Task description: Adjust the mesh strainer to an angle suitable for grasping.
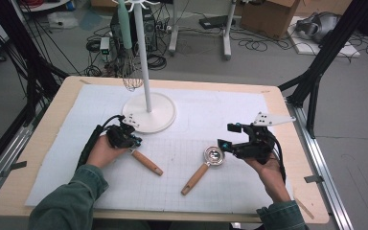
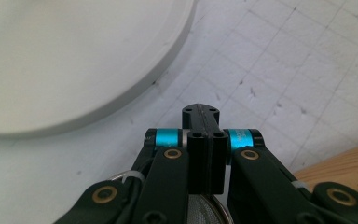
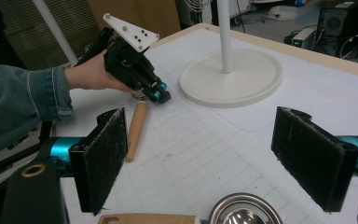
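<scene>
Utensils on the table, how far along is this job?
Done: a whisk hangs on the stand. In hand: the shut left hand-held gripper sits at one wooden-handled utensil's head. Left: the metal-bowled scoop lies untouched below the open right hand-held gripper.

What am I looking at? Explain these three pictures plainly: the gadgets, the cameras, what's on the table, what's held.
A person holds a hand-worked gripper in each hand. One picture looks down from above the table; the other two come from cameras riding on the grippers. On the white mat are a stand with a whisk hanging from it, a metal scoop and a second wooden handle. The left gripper, fingers shut, sits at that handle's hidden end; whether it pinches it is unclear. The right gripper is open by the scoop, holding nothing.
</scene>
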The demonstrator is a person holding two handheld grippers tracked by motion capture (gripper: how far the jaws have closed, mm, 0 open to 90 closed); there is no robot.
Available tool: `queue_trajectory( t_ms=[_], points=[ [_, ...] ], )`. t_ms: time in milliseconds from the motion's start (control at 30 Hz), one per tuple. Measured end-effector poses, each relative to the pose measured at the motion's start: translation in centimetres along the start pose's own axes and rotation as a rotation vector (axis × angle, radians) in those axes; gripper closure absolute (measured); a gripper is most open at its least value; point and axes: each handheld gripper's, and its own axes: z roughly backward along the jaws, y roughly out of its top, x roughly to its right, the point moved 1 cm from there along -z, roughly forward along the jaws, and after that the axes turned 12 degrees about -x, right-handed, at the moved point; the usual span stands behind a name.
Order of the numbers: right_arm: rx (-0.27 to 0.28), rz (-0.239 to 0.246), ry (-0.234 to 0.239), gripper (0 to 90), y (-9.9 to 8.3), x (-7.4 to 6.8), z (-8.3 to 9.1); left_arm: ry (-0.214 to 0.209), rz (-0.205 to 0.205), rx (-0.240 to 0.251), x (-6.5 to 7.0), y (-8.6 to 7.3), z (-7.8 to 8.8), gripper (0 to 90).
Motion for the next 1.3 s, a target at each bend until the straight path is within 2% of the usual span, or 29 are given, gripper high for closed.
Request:
queue_trajectory(
  t_ms=[333,433,567,600,767,933,1133,1300],
  points=[
    [-0.014,0.005,0.011,17.7,0.3,-0.2,-0.8,0.009,0.019,0.006,-0.6,-2.4,1.0,89.6],
    [-0.018,0.005,0.014,17.7,0.3,-0.2,-1.0,0.002,0.032,0.020,-0.7,-3.1,1.2,89.6],
    [-0.025,0.008,0.015,17.7,0.4,-0.3,-1.3,0.000,0.021,0.047,-0.8,-3.4,1.8,89.5],
    [-0.026,0.004,0.015,17.7,0.4,-0.4,-1.3,-0.001,0.030,0.060,-0.7,-3.5,2.0,89.6],
    [-0.030,0.004,0.017,17.7,0.5,-0.5,-1.5,-0.002,-0.009,0.098,-0.1,-3.7,3.5,89.5],
    [-0.032,0.004,0.019,17.7,0.5,-0.8,-1.5,0.002,-0.047,0.103,0.6,-4.3,4.3,89.6],
    [-0.035,0.016,0.019,17.7,0.5,-1.1,-1.7,-0.005,-0.042,0.115,0.8,-5.0,4.4,89.6],
    [-0.037,0.012,0.020,17.7,0.6,-1.1,-1.7,-0.018,-0.067,0.128,1.6,-5.2,4.6,89.5]
  ],
)
